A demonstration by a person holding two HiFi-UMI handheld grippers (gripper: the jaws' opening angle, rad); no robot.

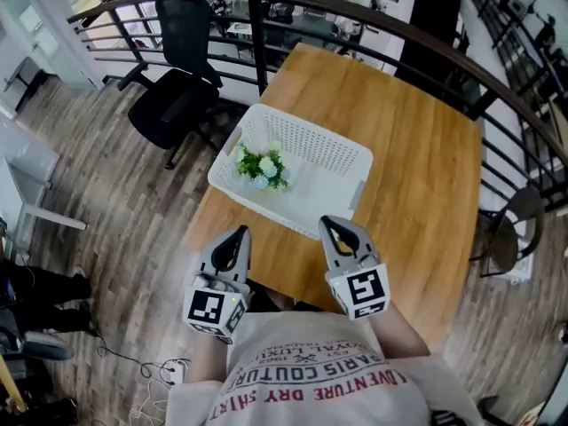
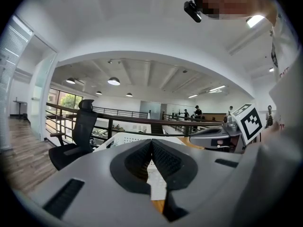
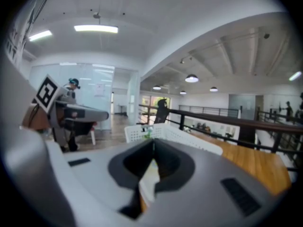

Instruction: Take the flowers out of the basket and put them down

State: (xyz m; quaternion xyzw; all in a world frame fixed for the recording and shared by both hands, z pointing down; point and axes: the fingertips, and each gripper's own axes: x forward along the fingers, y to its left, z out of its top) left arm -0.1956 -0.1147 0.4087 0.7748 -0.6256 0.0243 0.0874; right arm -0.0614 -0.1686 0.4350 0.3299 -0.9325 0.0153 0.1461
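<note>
A white perforated basket (image 1: 330,146) stands on the wooden table (image 1: 417,167). A small bunch of green and white flowers (image 1: 263,168) lies inside it at its left end. My left gripper (image 1: 238,234) hovers shut and empty over the table's near edge, short of the basket. My right gripper (image 1: 330,224) is shut and empty too, its tip just at the basket's near rim. In the left gripper view the basket (image 2: 124,138) shows beyond the closed jaws, with the right gripper (image 2: 222,135) alongside. In the right gripper view the basket (image 3: 175,137) lies ahead, with a bit of the flowers (image 3: 148,134) showing.
A black office chair (image 1: 177,78) stands left of the table beside a dark curved railing (image 1: 373,25). Another chair (image 1: 515,229) is at the table's right side. Wooden plank flooring surrounds the table. Cables lie on the floor near the person's left.
</note>
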